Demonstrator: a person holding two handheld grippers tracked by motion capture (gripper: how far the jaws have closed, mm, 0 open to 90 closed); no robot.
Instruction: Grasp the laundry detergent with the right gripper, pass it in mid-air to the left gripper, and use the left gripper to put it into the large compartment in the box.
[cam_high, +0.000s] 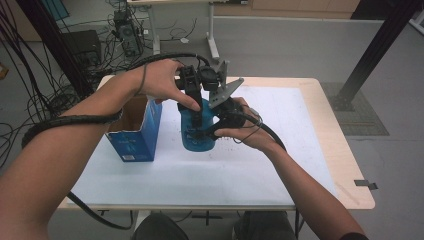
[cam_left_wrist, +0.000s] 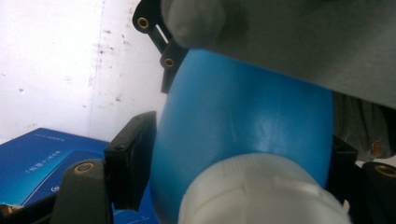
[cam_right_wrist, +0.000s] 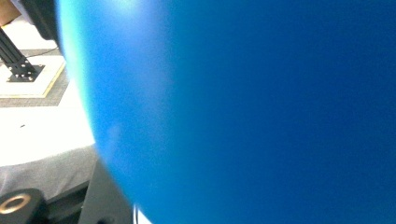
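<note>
The blue bottle (cam_left_wrist: 243, 126), white cap (cam_left_wrist: 261, 191) nearest, is clamped between the left gripper (cam_high: 196, 107) jaws; the right gripper (cam_high: 220, 122) grip cannot be told. The bottle should be kept upright, steadied beside the box (cam_high: 136, 132).

A blue box (cam_high: 135, 132) stands open-topped on the white sheet (cam_high: 280, 150), just left of the grippers. Beyond them, past the table's (cam_high: 330, 100) far edge, sit a tangle of cables (cam_high: 107, 50), a desk leg (cam_high: 212, 37) and a black post (cam_high: 372, 50).
</note>
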